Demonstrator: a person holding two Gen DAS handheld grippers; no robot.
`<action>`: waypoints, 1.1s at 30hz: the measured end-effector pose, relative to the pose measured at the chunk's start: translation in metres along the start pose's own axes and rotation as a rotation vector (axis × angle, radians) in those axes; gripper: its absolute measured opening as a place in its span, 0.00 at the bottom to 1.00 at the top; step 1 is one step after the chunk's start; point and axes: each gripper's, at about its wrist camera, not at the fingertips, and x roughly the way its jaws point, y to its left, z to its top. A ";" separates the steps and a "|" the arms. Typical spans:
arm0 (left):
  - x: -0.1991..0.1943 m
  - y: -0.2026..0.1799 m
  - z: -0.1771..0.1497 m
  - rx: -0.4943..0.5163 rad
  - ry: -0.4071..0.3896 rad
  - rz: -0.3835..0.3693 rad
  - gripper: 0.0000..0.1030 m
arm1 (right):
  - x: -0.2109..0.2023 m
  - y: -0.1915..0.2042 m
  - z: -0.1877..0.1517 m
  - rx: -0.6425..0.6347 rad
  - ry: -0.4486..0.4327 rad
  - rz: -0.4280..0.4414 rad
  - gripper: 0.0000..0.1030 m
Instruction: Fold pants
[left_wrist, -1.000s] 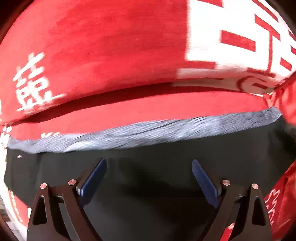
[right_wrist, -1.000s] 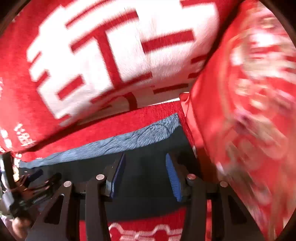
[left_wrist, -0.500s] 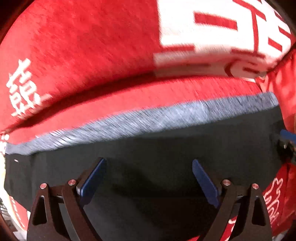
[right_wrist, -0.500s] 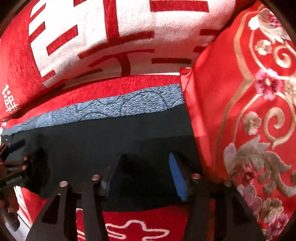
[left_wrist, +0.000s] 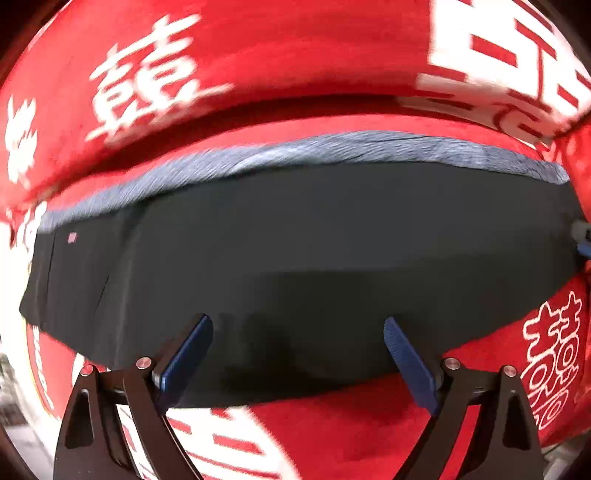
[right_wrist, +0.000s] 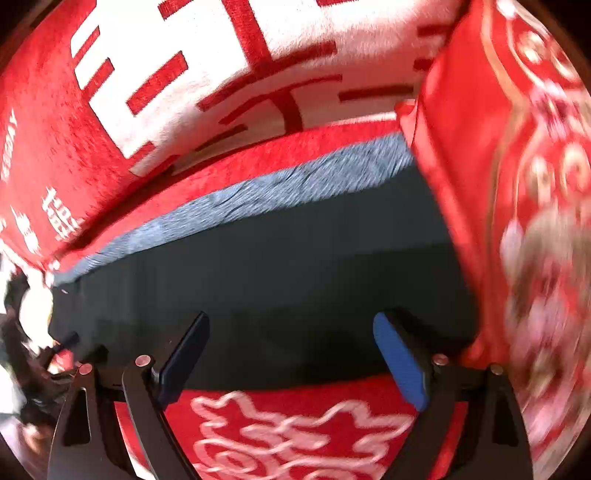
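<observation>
The black pants (left_wrist: 295, 258) lie folded as a wide flat band on a red sofa seat (left_wrist: 351, 424), with a grey fleecy inner strip (left_wrist: 332, 151) showing along the far edge. My left gripper (left_wrist: 297, 354) is open and empty, just above the pants' near edge. In the right wrist view the same pants (right_wrist: 277, 277) and grey strip (right_wrist: 277, 188) appear. My right gripper (right_wrist: 291, 354) is open and empty over the near edge at the right end. The left gripper's tip (right_wrist: 70, 338) shows at the pants' left end.
A red sofa back (left_wrist: 295, 55) with white characters rises behind the pants. A red embroidered cushion (right_wrist: 517, 221) stands against the right end of the pants. The seat cover (right_wrist: 295, 435) with white pattern lies in front.
Both grippers have drawn back toward the near edge of the pants, so more black cloth shows. The right gripper has opened wider. The pants lie still.
</observation>
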 end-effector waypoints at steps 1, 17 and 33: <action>0.003 0.018 -0.011 -0.026 0.001 -0.010 0.92 | -0.001 0.009 -0.007 0.007 0.006 0.002 0.90; 0.005 0.218 -0.008 -0.065 -0.067 0.082 0.92 | 0.090 0.276 -0.151 0.119 0.250 0.536 0.47; 0.057 0.344 -0.039 -0.134 -0.045 0.074 1.00 | 0.133 0.290 -0.153 0.297 0.220 0.527 0.26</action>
